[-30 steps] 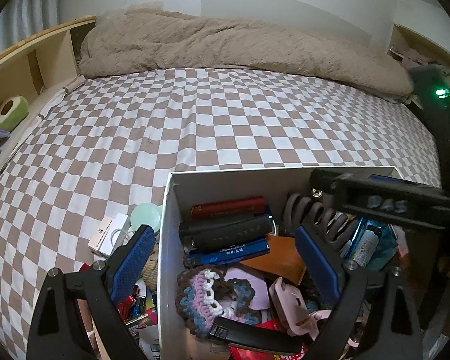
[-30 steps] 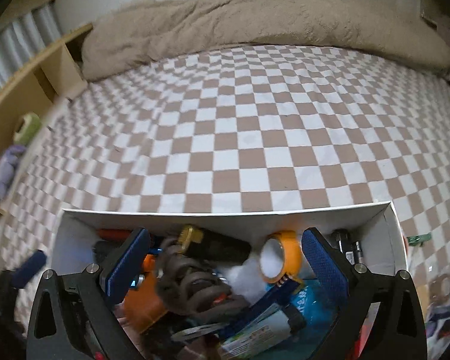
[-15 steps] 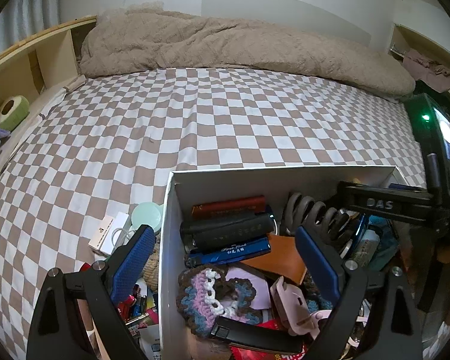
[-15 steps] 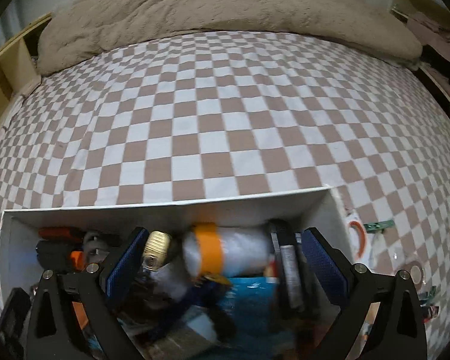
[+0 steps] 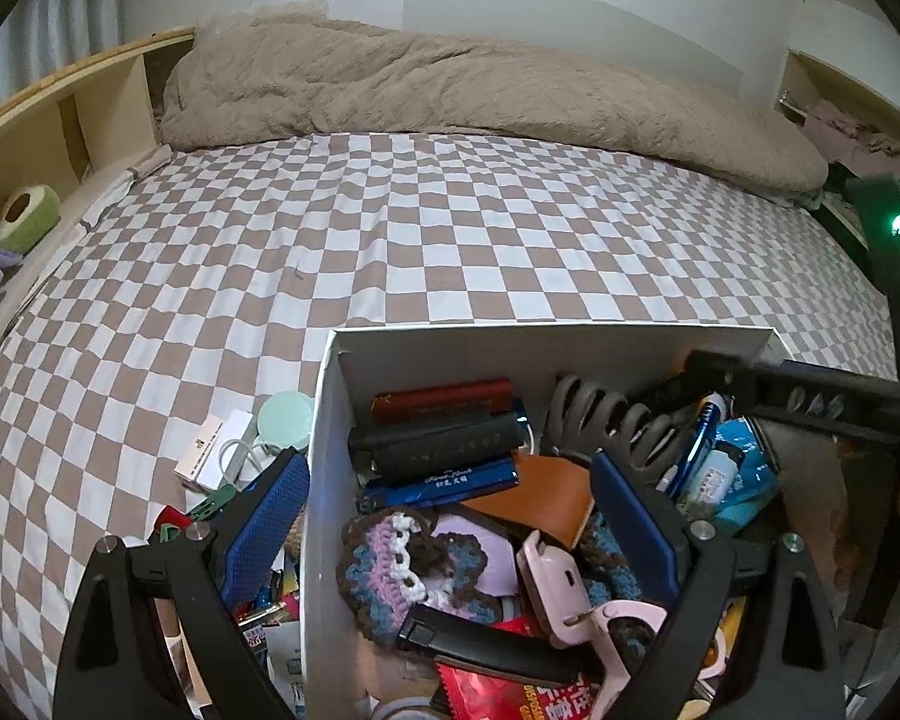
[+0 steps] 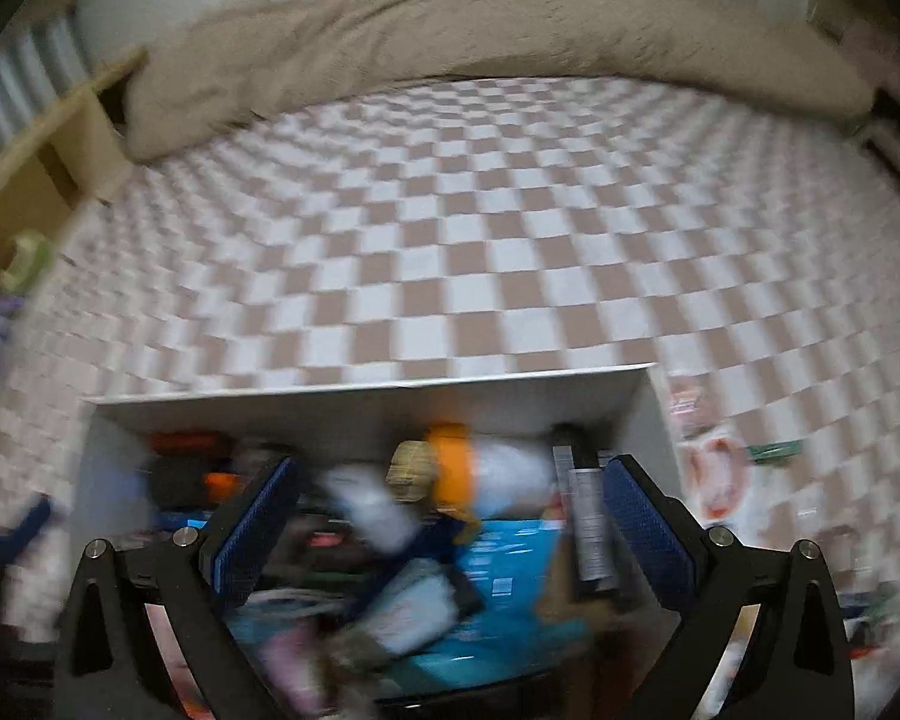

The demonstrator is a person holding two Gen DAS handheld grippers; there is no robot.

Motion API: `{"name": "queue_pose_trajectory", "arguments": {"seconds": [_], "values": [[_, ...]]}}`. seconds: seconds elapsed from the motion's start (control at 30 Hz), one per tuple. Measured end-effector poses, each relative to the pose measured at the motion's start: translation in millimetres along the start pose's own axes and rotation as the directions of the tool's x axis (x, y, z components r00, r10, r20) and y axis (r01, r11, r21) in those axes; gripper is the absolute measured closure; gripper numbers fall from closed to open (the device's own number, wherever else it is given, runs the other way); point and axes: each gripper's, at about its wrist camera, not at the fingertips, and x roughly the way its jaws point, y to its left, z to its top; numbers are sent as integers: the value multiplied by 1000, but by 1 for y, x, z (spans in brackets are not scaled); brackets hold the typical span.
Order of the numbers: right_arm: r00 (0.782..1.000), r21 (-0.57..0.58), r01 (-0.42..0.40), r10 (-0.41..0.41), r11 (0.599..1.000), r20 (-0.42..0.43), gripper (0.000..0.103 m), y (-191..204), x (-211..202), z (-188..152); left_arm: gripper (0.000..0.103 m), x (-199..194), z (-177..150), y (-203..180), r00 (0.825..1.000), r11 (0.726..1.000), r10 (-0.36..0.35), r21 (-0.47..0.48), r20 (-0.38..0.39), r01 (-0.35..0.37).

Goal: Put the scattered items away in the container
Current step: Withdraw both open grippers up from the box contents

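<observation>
The left gripper (image 5: 450, 534), blue pads spread wide and holding nothing, hangs over the left wall of a white cardboard box (image 5: 321, 480) set on a brown-and-white checkered bed (image 5: 390, 228). Inside lie a crocheted purple-and-blue pouch (image 5: 402, 558), a black cylindrical case (image 5: 438, 447) and a tan leather wallet (image 5: 540, 492). A white charger box (image 5: 210, 450) sits outside on the bed. The right gripper (image 6: 450, 522), also spread and empty, hovers over the box's right half in a blurred view.
</observation>
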Motion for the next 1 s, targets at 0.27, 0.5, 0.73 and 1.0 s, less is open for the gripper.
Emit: {"name": "queue_pose_trajectory", "arguments": {"seconds": [0.27, 0.5, 0.73, 1.0], "values": [[966, 3, -254, 253, 967, 41, 2, 18, -9, -1, 8, 0, -10, -2, 1000, 999, -23, 38, 5, 23], [932, -15, -360, 360, 933, 42, 2, 27, -3, -5, 7, -7, -13, 10, 997, 997, -77, -14, 21, 77], [926, 18, -378, 377, 926, 32, 2, 10, 7, -12, 7, -10, -14, 10, 996, 996, -90, -19, 22, 90], [934, 5, -354, 353, 935, -55, 2, 11, 11, -25, 7, -10, -15, 10, 996, 996, -84, -10, 22, 84]]}}
